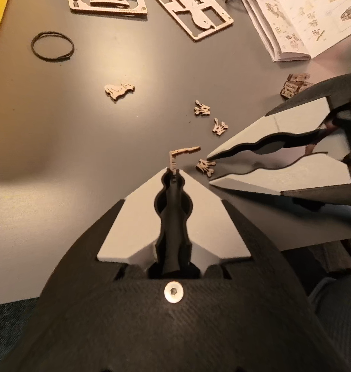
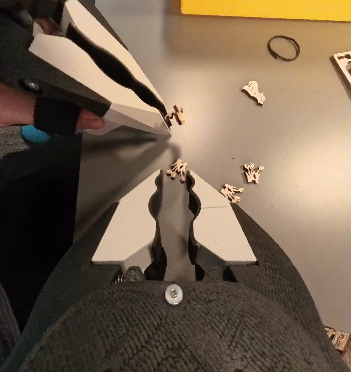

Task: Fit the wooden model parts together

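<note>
My left gripper point(image 1: 173, 170) is shut on a small L-shaped wooden assembly point(image 1: 183, 153) and holds it above the dark table point(image 1: 90, 141). In the right wrist view the left gripper point(image 2: 165, 119) comes in from the upper left with that assembly point(image 2: 176, 115) sticking out of its tips. My right gripper point(image 2: 175, 172) is open, low over the table. A small flower-shaped wooden piece point(image 2: 177, 169) lies flat between its fingertips. In the left wrist view the right gripper point(image 1: 209, 170) reaches in from the right, its tips either side of that piece point(image 1: 205, 166).
Two more flower pieces point(image 1: 202, 109) point(image 1: 220, 126) and a cat-shaped piece point(image 1: 119, 90) lie loose on the table. A black rubber band point(image 1: 52, 45), two cut-out wooden sheets point(image 1: 108, 9) point(image 1: 198, 22), an open booklet point(image 1: 303, 26) and a small built wooden stack point(image 1: 293, 86) lie farther off. The gap from one gripper's tips to the other's is roughly 4 cm. The black rubber band point(image 1: 52, 45) is about equally far from each gripper, around 20 cm. My right wrist view point(image 2: 284, 47) looks at it from another angle.
</note>
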